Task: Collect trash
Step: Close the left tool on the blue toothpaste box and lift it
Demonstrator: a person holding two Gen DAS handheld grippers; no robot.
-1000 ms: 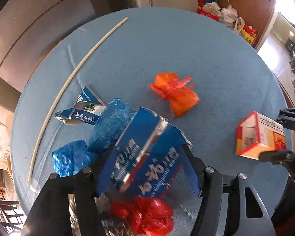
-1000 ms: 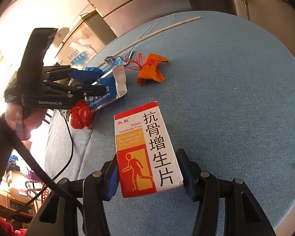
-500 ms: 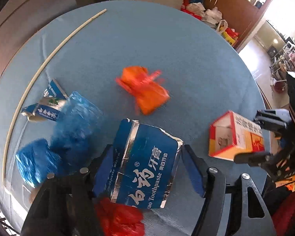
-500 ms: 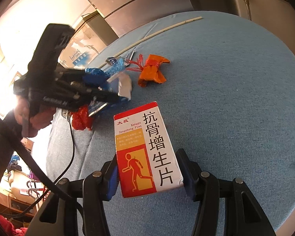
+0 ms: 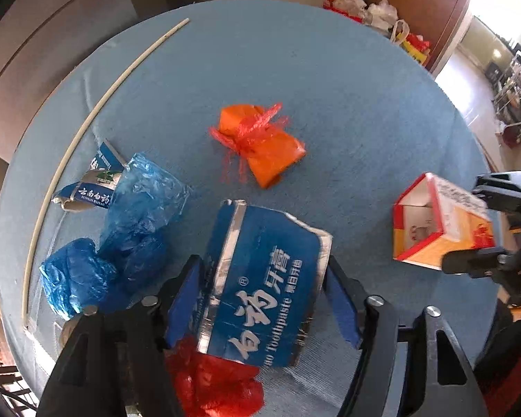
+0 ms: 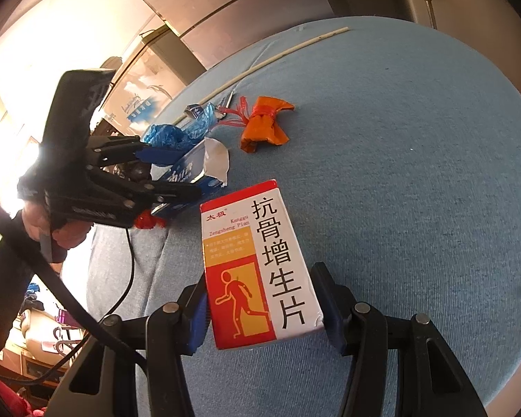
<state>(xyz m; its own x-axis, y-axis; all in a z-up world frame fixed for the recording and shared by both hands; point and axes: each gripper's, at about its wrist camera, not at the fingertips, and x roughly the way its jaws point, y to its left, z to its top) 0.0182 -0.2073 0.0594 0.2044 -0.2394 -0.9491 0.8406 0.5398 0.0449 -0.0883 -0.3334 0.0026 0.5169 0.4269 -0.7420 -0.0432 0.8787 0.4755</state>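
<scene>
At the bottom of each wrist view, we hold trash: our left tool (image 5: 264,299) clamps the blue toothpaste box (image 5: 264,288), our right tool (image 6: 260,307) the medicine box (image 6: 257,264), over the counter (image 6: 416,173).

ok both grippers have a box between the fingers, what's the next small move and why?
Probably lift the left gripper a little with the blue toothpaste box. Its fingers sit against both sides of the box, which lies across the red plastic bag on the blue table. The right gripper already clamps the red-and-white medicine box, so no bin being visible, clearing the clutter comes first.
</scene>
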